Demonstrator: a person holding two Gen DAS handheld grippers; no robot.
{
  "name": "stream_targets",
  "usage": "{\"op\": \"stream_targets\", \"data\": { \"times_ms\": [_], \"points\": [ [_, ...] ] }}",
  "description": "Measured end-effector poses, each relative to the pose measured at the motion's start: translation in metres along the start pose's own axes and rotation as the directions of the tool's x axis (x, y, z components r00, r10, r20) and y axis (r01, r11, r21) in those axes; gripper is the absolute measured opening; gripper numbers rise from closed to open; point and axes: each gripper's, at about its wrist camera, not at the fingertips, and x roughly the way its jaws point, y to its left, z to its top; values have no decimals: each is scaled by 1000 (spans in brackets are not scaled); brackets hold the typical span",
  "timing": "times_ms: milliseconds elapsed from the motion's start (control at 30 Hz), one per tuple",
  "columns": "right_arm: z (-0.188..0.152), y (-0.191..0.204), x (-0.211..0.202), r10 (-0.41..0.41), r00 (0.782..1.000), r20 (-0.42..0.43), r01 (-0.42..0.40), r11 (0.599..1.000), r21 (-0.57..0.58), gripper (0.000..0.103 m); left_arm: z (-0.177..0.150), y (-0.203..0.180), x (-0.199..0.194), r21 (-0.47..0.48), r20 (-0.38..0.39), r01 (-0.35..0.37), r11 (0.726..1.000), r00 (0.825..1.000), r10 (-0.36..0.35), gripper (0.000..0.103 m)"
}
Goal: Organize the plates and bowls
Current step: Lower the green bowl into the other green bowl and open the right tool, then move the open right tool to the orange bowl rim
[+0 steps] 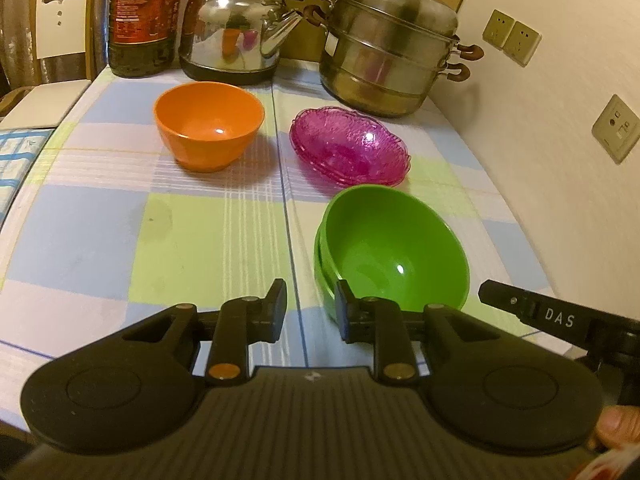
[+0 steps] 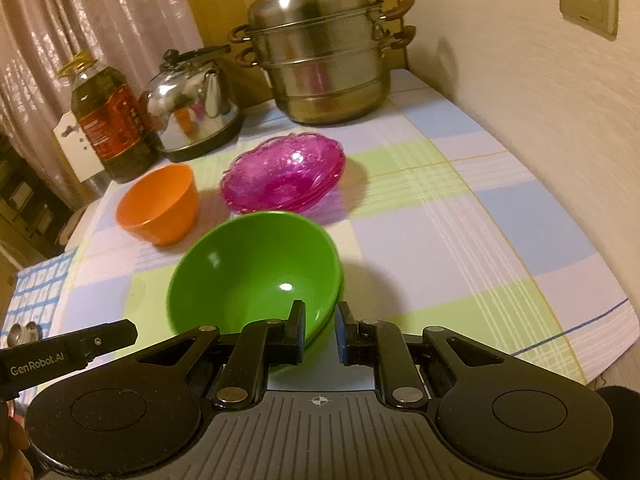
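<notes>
Green plastic lay nearest your tools: the green bowls point(image 2: 256, 276), nested as a stack, sat on the checked tablecloth point(image 2: 460, 240) toward the wall side. Your right gripper point(image 2: 321, 330) had its fingers parted, the left finger inside the near rim and the right finger outside it; whether the pads touched the rim could not be told. Your left gripper point(image 1: 311, 310) was beside the same stack point(image 1: 390, 248), fingers spread with nothing between them, its right finger just beside the bowl wall. Just beyond the green stack were the pink glass dishes point(image 1: 352, 146), also stacked, and left of them, apart, stood the orange bowl point(image 1: 208, 130) upright. Farthest back, along the table's rear edge, you had the oil bottle point(image 1: 142, 20), the steel kettle point(image 1: 236, 28) and the tiered steel steamer point(image 1: 390, 52) by the wall.
</notes>
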Motion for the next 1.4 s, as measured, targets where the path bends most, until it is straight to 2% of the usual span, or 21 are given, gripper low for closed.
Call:
{"op": "stream_targets", "data": {
  "times_ms": [433,500,567,633,800,933,1400],
  "points": [
    [-12,39,-11,54,998,-23,-56,993,-99,18,-13,17,-25,-15,14,-46,999,999,46,23],
    [-13,45,-11,64,998,-25,-67,991,-117,25,-13,19,-27,-13,18,-57,998,998,57,23],
    [-14,50,-12,77,997,-20,-79,989,-127,45,-13,22,-30,-9,28,-67,998,997,67,24],
    [-14,54,-15,94,996,-13,-95,986,-134,48,-13,25,-31,-9,32,-81,997,996,81,28],
    [-13,60,-16,108,994,-8,-108,983,-148,49,-12,35,-35,-21,48,-104,994,993,105,42],
    [-10,65,-13,117,993,-9,-117,980,-159,49,-7,43,-39,-39,73,-128,991,989,130,60],
    [8,92,-1,156,988,6,-151,968,-202,49,22,71,-38,-41,88,-166,985,982,169,61]
  ]
}}
